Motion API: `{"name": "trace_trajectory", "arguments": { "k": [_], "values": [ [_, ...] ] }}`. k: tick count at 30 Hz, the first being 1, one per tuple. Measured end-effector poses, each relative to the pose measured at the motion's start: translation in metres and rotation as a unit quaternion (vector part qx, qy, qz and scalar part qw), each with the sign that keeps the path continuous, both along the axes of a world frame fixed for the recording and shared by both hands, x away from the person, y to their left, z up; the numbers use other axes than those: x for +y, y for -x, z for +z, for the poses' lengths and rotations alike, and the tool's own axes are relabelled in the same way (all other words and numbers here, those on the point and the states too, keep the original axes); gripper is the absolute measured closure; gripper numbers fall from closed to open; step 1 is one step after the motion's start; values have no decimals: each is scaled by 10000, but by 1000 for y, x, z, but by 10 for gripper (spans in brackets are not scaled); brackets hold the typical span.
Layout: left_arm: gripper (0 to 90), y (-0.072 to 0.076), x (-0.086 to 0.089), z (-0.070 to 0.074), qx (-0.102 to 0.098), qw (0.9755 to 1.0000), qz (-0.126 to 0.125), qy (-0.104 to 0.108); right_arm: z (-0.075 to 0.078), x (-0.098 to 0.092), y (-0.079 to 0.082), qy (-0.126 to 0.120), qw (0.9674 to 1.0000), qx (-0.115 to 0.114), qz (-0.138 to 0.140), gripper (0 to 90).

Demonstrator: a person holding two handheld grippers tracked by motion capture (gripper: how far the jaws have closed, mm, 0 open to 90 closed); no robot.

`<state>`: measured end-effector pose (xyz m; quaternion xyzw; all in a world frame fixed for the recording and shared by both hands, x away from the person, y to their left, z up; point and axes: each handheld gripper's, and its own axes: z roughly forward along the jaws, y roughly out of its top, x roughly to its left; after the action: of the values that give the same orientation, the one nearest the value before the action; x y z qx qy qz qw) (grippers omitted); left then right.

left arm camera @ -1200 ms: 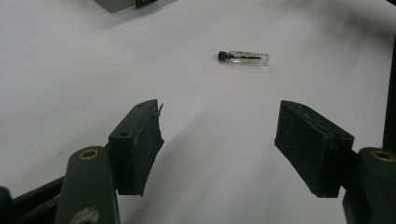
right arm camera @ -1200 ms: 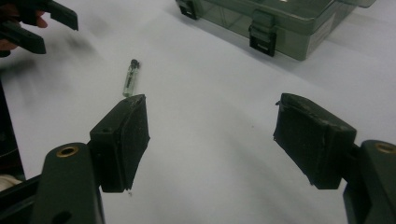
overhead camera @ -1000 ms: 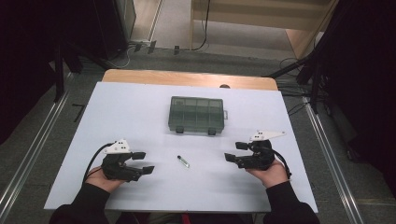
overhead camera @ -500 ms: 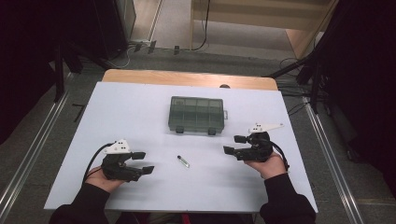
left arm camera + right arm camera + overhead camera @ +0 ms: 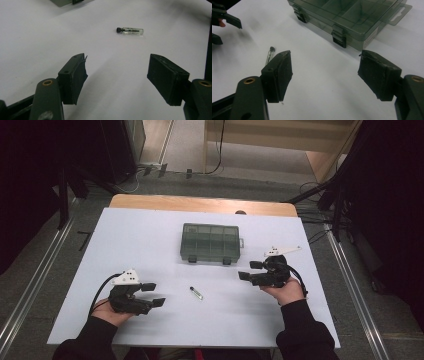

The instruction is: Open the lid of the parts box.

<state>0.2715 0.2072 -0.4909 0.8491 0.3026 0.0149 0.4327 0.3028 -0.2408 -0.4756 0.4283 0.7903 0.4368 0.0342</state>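
One vial lies near the counter's front edge; one closed box sits mid-counter. Two tools, left tool and right tool, released, empty.

A lab or recording room, not a home.

A plain white rectangular table top on a wooden board stands on a grey floor. Black curtains hang on the far left and the right. Metal rails run along both sides, and loose black cables lie on the floor at the far right. A pale wooden frame stands at the far side.
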Motion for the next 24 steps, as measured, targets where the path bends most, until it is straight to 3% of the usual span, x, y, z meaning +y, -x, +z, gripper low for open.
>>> {"name": "trace_trajectory", "arguments": {
  "k": [17,21,24],
  "values": [
    [309,1,0,1,8,10000,-42,50,-2,3,-24,133,9999,-18,-85,293],
    [308,1,0,1,7,10000,-36,45,-8,1,-29,193,9997,11,-150,349],
    [308,1,0,1,-6,10000,-36,44,-13,1,-32,234,9996,27,-151,474]
  ]
}}
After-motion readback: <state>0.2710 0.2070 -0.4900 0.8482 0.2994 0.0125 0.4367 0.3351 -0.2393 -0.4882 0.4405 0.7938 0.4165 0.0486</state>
